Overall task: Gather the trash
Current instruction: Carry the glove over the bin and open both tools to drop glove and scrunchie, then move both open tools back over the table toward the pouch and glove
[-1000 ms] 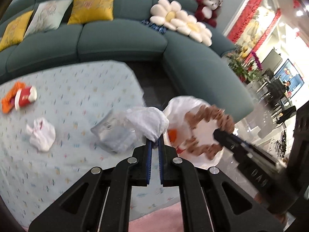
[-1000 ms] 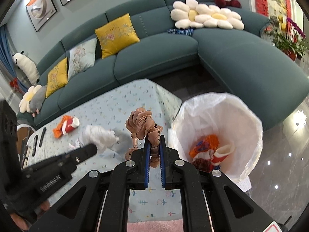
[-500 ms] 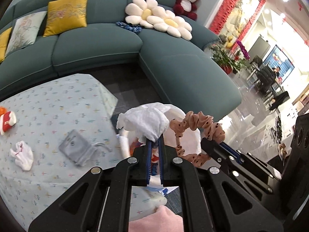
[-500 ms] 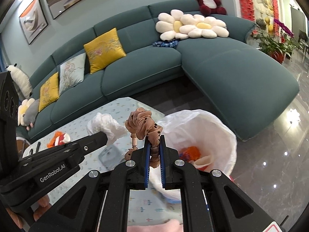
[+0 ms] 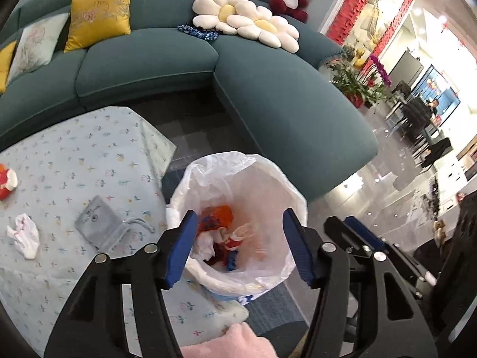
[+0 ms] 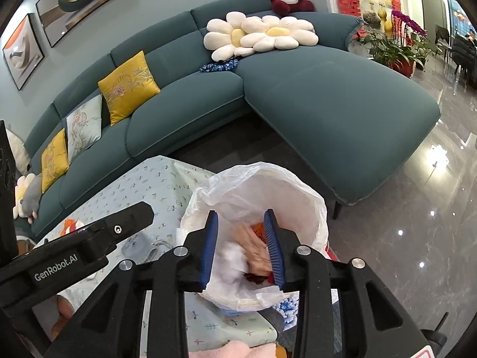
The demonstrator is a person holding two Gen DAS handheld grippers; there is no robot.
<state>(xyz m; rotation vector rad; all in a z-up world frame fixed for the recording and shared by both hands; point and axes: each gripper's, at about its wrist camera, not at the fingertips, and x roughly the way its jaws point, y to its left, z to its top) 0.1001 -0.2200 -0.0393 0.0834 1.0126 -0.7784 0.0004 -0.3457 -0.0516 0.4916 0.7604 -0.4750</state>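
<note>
- Both claws, left (image 5: 240, 246) and right (image 6: 241, 250), hang spread apart, empty, over the trash bag (image 5: 286, 188).
- Clear the rim, then fetch the crumpled tissue (image 5: 23, 235) lying far left on the surface (image 5: 74, 155).

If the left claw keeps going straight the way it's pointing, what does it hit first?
Most likely the trash already in the white bin bag. The open left claw points into the bag's mouth, at the orange and white scraps at the bottom. Depth is unclear, though.
</note>
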